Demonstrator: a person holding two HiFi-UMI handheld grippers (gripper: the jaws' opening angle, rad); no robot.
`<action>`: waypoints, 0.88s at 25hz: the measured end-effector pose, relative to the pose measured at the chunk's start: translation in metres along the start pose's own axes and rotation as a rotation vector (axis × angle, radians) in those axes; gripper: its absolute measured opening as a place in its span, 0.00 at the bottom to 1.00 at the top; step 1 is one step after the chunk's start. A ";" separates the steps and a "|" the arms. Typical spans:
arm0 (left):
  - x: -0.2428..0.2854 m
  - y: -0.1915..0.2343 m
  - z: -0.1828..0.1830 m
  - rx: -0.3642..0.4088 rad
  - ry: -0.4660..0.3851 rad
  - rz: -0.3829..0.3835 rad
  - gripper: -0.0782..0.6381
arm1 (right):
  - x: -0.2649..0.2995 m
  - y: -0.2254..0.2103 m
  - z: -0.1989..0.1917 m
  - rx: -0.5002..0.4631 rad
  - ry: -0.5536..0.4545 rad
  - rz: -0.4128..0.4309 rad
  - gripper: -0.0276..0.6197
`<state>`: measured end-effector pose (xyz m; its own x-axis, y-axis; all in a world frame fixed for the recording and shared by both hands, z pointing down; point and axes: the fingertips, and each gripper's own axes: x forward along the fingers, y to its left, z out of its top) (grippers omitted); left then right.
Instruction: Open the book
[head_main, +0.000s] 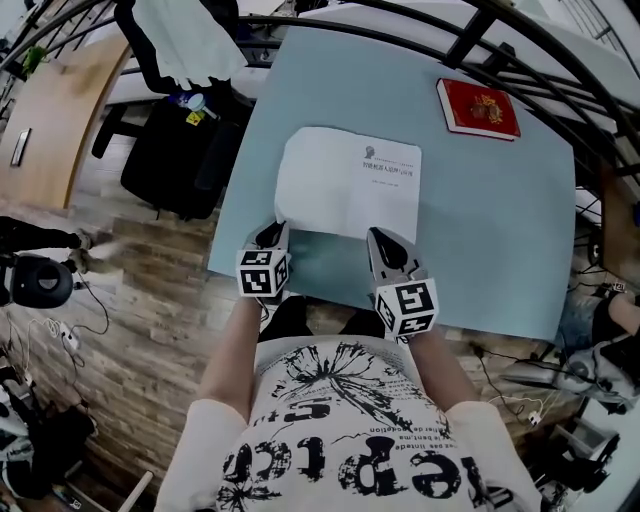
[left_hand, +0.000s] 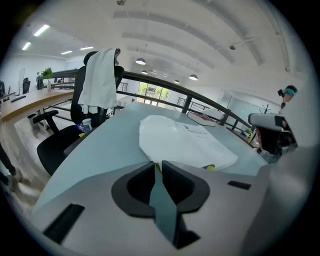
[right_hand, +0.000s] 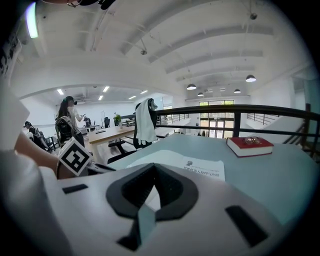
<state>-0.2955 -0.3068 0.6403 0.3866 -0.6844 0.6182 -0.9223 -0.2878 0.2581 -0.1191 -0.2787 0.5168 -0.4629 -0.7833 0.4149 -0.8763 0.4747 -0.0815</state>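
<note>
A white book with a small line of print lies flat in the middle of the pale blue table. Both grippers sit at its near edge. My left gripper is at the near left corner. Its jaws stand a narrow slit apart, with nothing pressed between them; the white book begins just beyond the tips. My right gripper is at the near right part of the edge. Its tips meet with nothing between them, and the white book lies ahead.
A closed red book lies at the table's far right corner, also visible in the right gripper view as the red book. A black railing runs behind the table. A black chair with a white garment stands at the far left.
</note>
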 end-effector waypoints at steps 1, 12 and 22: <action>0.002 0.000 -0.002 -0.001 0.007 -0.005 0.18 | 0.000 0.002 0.000 -0.002 0.002 -0.004 0.06; -0.023 0.015 0.009 0.056 -0.033 0.039 0.32 | -0.005 0.018 0.022 -0.035 -0.055 -0.009 0.06; -0.060 -0.049 0.093 0.163 -0.265 -0.063 0.20 | -0.037 -0.002 0.054 -0.068 -0.160 -0.033 0.06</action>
<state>-0.2728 -0.3142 0.5216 0.4494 -0.8063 0.3846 -0.8925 -0.4241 0.1538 -0.1077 -0.2722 0.4524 -0.4539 -0.8502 0.2665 -0.8830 0.4693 -0.0067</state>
